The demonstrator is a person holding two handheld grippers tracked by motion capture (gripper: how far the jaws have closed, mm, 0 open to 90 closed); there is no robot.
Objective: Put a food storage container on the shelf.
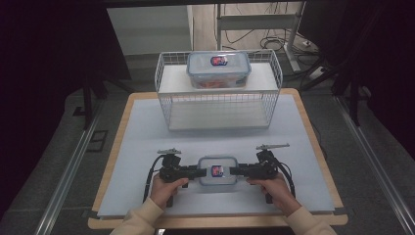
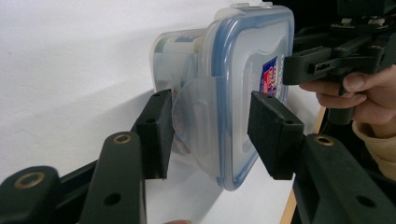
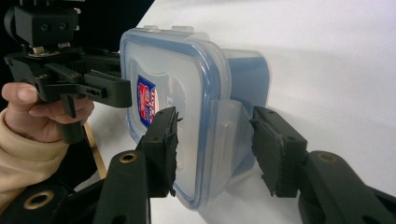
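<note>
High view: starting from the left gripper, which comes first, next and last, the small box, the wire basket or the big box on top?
From the left gripper:
1. Small box, right at its jaws, near table edge.
2. Wire basket, farther back, mid-table.
3. Big box, on the basket's top, farthest.

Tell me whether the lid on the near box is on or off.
On. The blue-rimmed lid sits on the box, side flaps folded down; whether they are latched cannot be told.

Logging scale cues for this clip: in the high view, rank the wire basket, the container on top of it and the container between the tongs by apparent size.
1. Wire basket, clearly largest.
2. Container on the basket.
3. Container between the tongs, smallest, though it sits nearer the camera, so it probably is the smaller box.
</note>
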